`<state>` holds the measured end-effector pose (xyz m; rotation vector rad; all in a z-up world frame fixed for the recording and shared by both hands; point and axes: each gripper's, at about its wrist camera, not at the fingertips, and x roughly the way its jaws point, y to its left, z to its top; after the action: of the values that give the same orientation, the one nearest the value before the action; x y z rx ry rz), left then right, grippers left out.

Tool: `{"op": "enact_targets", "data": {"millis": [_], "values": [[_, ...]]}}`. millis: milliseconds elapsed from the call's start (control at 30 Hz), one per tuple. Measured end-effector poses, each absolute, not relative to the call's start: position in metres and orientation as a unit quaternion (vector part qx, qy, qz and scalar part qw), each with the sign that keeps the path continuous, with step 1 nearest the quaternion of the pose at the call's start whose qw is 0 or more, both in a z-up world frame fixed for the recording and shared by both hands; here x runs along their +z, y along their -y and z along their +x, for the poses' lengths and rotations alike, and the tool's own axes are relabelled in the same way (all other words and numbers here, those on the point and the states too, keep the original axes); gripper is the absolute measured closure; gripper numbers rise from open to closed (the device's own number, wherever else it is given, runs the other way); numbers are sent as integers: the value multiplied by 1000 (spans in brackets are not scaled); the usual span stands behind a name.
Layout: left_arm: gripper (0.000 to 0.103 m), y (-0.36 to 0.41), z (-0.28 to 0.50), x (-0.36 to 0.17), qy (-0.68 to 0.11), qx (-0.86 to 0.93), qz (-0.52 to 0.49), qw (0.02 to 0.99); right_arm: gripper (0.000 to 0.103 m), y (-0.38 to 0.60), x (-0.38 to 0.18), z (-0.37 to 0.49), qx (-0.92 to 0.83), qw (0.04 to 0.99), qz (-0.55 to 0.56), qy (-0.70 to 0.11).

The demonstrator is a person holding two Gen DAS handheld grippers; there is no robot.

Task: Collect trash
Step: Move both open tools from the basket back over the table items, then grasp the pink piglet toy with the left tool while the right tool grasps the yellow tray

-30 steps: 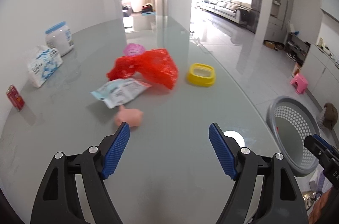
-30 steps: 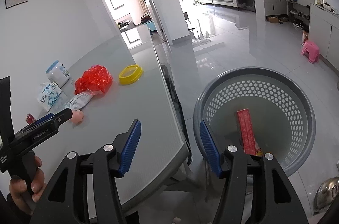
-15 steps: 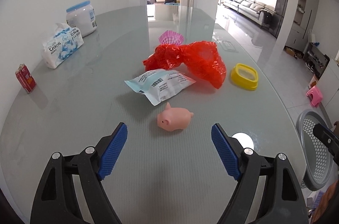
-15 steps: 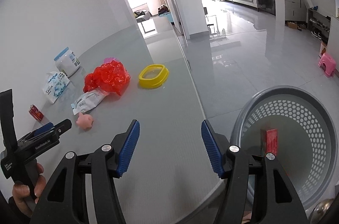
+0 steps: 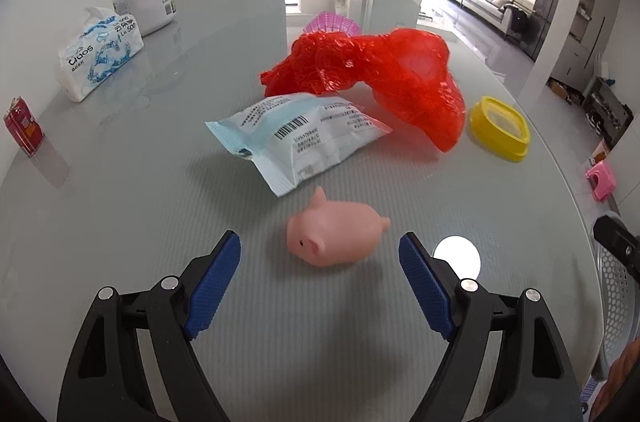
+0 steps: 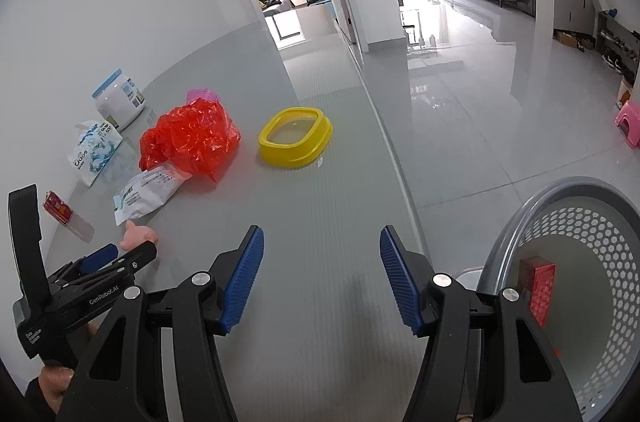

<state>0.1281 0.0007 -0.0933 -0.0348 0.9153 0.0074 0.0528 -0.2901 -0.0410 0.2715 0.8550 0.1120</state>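
Observation:
On the grey table lie a crumpled red plastic bag and a pale blue and white wrapper. A pink toy pig lies just ahead of my left gripper, which is open and empty above the table. My right gripper is open and empty too, over the table's near right part. A grey perforated basket stands on the floor at the right, with a red box inside.
A yellow oval dish sits near the table's right edge. By the wall stand a tissue pack, a white jar and a small red carton. A pink basket peeks from behind the red bag.
Both grippers swung left from the basket toward the table. The left one came lower and closer to the pig and wrapper. The basket slid to the right edge of the right wrist view.

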Motion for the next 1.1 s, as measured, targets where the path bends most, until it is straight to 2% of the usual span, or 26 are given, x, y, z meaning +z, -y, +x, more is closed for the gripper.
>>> {"op": "enact_targets", "data": {"millis": [133, 367, 700, 767, 1100], "values": [[30, -2, 137, -96, -444, 5, -20, 896, 45, 289, -42, 61, 56, 898, 132, -415], [53, 7, 138, -93, -437, -10, -7, 900, 45, 288, -45, 72, 52, 898, 129, -418], [53, 10, 129, -82, -405, -19, 9, 914, 45, 270, -46, 103, 50, 897, 109, -425], [53, 9, 126, -77, -397, -17, 12, 918, 38, 264, -47, 112, 51, 897, 101, -427], [53, 6, 119, -65, -377, -28, 3, 926, 31, 244, -52, 153, 39, 893, 91, -440]]}}
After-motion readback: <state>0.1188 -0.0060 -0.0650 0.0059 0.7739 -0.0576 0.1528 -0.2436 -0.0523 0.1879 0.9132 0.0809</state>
